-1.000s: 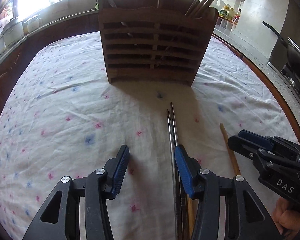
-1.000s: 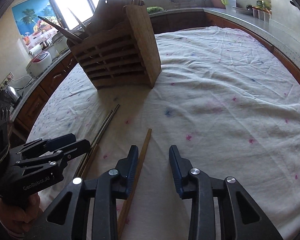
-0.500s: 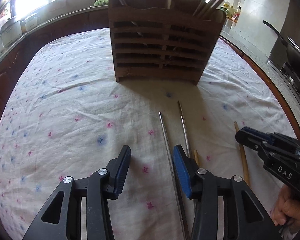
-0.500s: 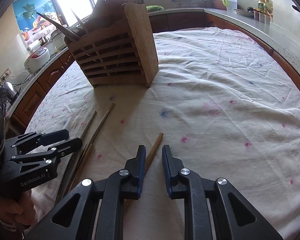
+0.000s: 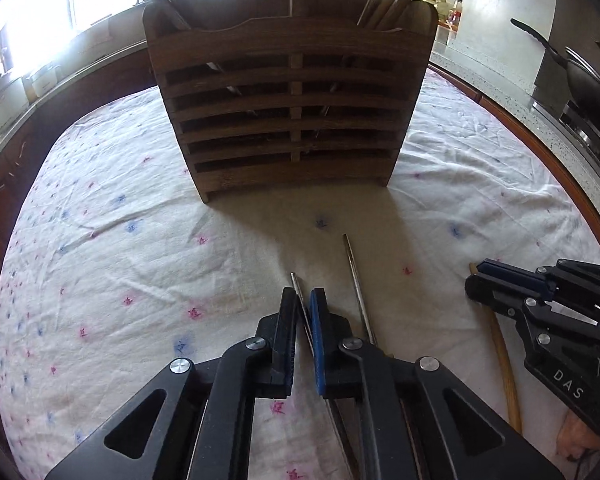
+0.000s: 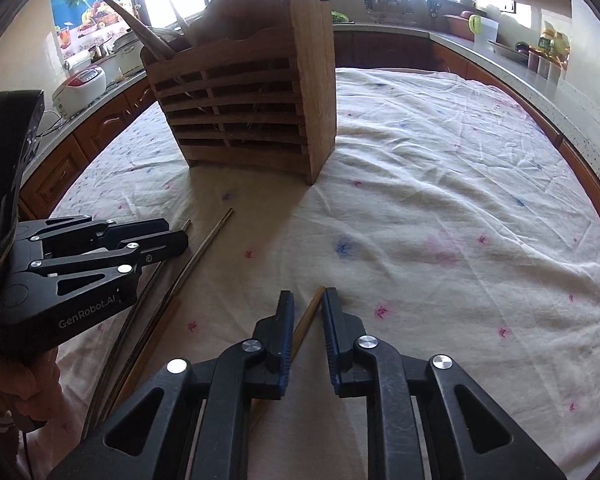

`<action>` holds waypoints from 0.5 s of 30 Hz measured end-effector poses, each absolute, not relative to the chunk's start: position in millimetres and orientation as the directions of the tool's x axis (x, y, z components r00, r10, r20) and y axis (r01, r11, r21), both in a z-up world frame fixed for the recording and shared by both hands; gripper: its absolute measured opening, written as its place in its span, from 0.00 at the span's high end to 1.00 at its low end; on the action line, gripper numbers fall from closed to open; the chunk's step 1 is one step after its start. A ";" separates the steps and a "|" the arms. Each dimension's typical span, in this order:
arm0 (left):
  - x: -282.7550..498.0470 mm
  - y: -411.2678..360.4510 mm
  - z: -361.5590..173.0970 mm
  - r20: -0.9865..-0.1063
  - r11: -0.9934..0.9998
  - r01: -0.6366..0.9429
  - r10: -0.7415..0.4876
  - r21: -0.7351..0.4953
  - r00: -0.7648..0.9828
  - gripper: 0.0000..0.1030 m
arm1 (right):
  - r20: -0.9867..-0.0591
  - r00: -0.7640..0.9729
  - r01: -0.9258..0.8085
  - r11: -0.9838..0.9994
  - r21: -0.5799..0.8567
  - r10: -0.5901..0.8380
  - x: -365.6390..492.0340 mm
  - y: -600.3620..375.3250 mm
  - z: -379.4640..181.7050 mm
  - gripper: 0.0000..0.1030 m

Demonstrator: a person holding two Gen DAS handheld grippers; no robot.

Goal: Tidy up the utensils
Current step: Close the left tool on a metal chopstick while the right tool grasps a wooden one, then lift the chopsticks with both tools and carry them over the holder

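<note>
Left wrist view: the left hand-held gripper (image 5: pixel 303 300) is pinched onto a thin metal chopstick (image 5: pixel 295 280), its jaws having just been closing, and the steel tip pokes out past the pads toward 12 o'clock. The stick's long axis runs almost straight along the fingers, so any lift will carry it lengthwise toward the holder. Just beside it at 1 o'clock lies a second metal chopstick (image 5: pixel 354 268), free on the cloth and nearly parallel. Further out at 3 o'clock a wooden chopstick (image 5: pixel 500 344) lies under the right hand-held gripper (image 5: pixel 478 282).

In the right wrist view, that right hand-held gripper (image 6: pixel 305 304) has narrowed around the wooden chopstick (image 6: pixel 310 312), which sits between the blue pads and leans toward 1 o'clock; the jaws have just been closing, and a small gap seems to remain on the left side, so I judge the grip not yet firm. The wood is pale tan and blunt-ended.

Beyond both, at 12 o'clock, the slatted wooden utensil holder (image 5: pixel 292 92) stands on the flowered tablecloth (image 5: pixel 100 240) covering the counter, already holding chopsticks and ladles. Each hand is nearer its own stick.
</note>
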State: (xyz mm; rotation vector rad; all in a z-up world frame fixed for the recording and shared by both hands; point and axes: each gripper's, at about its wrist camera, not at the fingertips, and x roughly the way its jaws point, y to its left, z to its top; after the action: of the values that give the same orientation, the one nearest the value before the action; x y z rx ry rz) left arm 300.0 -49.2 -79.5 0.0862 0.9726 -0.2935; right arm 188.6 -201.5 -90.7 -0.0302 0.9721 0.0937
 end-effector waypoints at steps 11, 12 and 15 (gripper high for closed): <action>244.8 -9.8 -31.3 -0.726 0.925 0.288 -0.375 -0.248 0.576 0.97 | -0.767 0.614 -0.082 0.981 0.176 0.189 166.7 -212.8 -49.8 0.95; 238.0 -4.0 -22.2 -0.710 0.920 0.289 -0.389 -0.265 0.587 0.98 | -0.753 0.629 -0.089 0.980 0.180 0.196 162.6 -211.9 -40.9 0.95; 213.9 13.9 6.5 -0.652 0.908 0.294 -0.418 -0.297 0.632 0.97 | -0.702 0.677 -0.112 0.974 0.197 0.220 148.8 -210.3 -12.2 0.95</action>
State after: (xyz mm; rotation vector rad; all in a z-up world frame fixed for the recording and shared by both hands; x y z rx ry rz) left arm 213.9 13.9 6.5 -0.1685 0.7873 -0.4100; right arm 148.8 -210.3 -12.2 0.1425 0.8060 0.1869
